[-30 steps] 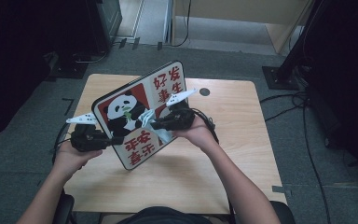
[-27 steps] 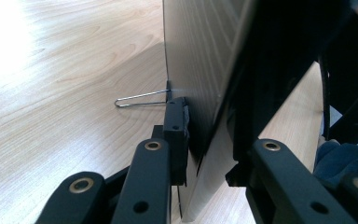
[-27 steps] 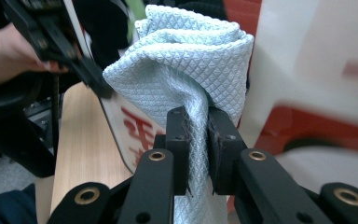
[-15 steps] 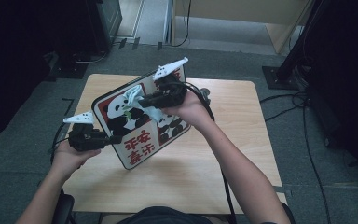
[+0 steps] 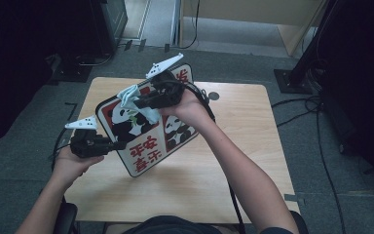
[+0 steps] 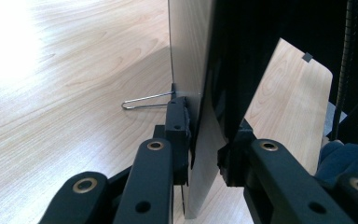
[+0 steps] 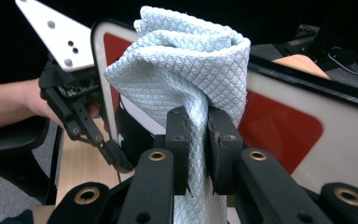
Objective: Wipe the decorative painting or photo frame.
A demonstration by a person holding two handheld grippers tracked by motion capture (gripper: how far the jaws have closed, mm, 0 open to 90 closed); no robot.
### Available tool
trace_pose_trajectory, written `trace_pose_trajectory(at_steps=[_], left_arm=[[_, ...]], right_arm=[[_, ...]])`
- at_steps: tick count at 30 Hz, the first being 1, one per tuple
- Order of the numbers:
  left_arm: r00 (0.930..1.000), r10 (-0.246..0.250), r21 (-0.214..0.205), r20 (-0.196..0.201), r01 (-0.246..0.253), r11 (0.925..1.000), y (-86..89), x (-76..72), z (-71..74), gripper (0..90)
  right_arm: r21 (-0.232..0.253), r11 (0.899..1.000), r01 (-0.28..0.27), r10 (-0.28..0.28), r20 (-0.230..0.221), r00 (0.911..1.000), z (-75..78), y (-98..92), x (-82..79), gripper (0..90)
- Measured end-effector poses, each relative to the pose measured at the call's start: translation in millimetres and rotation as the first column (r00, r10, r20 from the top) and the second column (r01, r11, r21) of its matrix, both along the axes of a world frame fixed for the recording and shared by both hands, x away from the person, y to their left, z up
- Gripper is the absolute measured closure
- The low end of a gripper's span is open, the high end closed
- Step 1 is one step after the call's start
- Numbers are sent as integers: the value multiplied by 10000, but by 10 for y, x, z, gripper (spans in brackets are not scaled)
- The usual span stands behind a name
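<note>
1. Pale blue waffle-weave cloth point(image 7: 186, 70) is clamped between the jaws of the right gripper point(image 7: 196, 140); the jaws are pressed together on a bunched fold, and the rest of the cloth bulges above them.
2. In the high view the right gripper point(image 5: 143, 101) holds the cloth point(image 5: 134, 100) against the upper part of the board point(image 5: 141, 141), over the panda picture.
3. The board is a flat panel with a black rim, red fields, panda pictures and red characters. It is held tilted above the wooden table point(image 5: 233, 161), clear of the tabletop on its upper side.
4. The left gripper point(image 6: 205, 140) is clamped on the board's edge point(image 6: 200, 93); its jaws have just been closing further, with the thin panel between the pads.
5. In the high view the left gripper point(image 5: 109, 145) grips the board at its left edge, well apart from the right gripper.
6. A wire stand point(image 6: 144, 100) projects from the back of the board, near the left gripper's pad.
7. The left gripper point(image 7: 114, 156) is also seen in the right gripper view, at the board's point(image 7: 279, 130) far edge.
</note>
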State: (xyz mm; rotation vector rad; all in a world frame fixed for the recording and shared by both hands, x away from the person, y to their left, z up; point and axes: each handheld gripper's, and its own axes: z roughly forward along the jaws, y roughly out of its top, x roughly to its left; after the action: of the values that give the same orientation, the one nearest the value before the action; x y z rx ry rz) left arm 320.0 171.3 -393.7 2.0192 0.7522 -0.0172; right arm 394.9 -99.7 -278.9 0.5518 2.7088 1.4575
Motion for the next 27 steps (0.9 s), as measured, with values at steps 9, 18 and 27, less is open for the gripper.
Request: trace_pose_trajectory(at_steps=[9, 18, 27], left_arm=[[10000, 21, 5, 19, -21, 10000, -6, -4, 3, 769], [10000, 18, -6, 17, -18, 10000, -3, -2, 0, 769], [10000, 5, -4, 33, -5, 10000, -2, -2, -2, 769]], right_arm=[[-225, 9997, -123, 124, 33, 9999, -166, -25, -34, 806], [38, 9998, -173, 173, -160, 9997, -352, -62, -60, 806], [69, 9997, -224, 226, -391, 9990, -527, -94, -89, 806]])
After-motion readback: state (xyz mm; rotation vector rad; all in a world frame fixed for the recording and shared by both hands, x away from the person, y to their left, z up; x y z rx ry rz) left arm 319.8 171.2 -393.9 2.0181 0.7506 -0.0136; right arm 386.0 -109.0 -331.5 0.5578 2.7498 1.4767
